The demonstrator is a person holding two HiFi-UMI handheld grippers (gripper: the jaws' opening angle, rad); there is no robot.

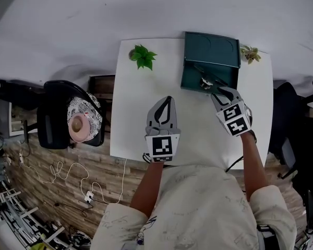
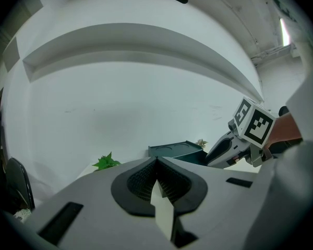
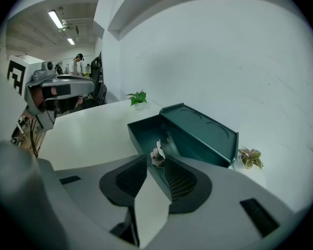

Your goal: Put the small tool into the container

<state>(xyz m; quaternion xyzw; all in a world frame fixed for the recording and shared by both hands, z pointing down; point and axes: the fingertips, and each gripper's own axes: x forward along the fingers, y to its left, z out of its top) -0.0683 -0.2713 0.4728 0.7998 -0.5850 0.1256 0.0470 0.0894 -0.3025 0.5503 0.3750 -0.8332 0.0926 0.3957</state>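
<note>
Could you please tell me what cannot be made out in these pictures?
Small tool: too small to identify; the right gripper's jaws, closed on it, cover its lower part, right gripper view.
Container floor: partly hidden behind that gripper, head view.
Table: mostly blocked by the left gripper's shut jaws, left gripper view.
</note>
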